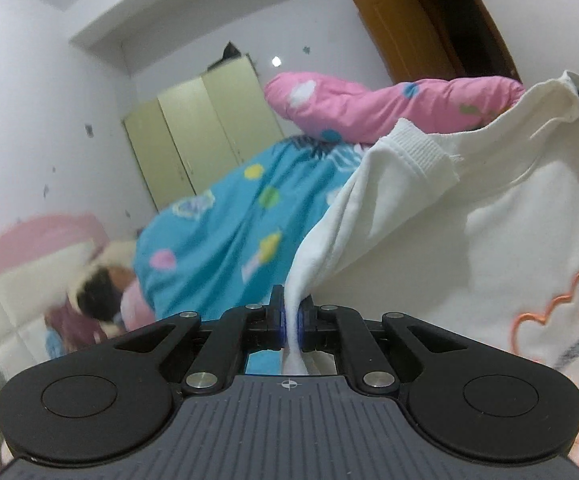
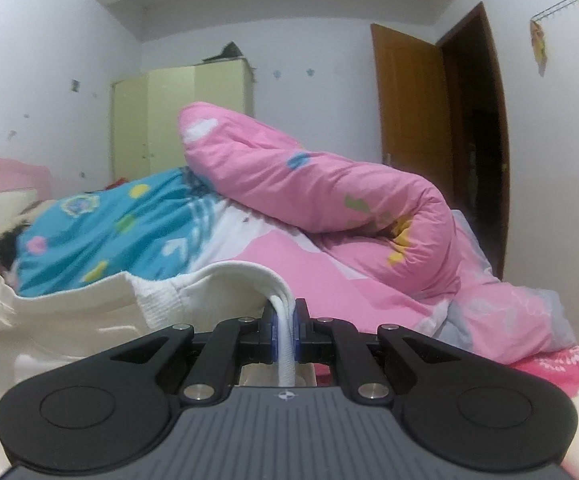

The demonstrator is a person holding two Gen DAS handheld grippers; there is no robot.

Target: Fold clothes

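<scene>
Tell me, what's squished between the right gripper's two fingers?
A fold of the white sweatshirt, pinched in the right gripper. The right wrist view shows it.

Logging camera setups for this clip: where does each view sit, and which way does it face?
Left wrist: on the left tongs, facing across the bed to the wardrobe and door; own tongs shut on the white top, right tongs' tip at the edge.
Right wrist: on the right tongs, facing the pink quilt; own tongs shut on the top.
Shared: top, quilt, blue cover, wardrobe, door.
</scene>
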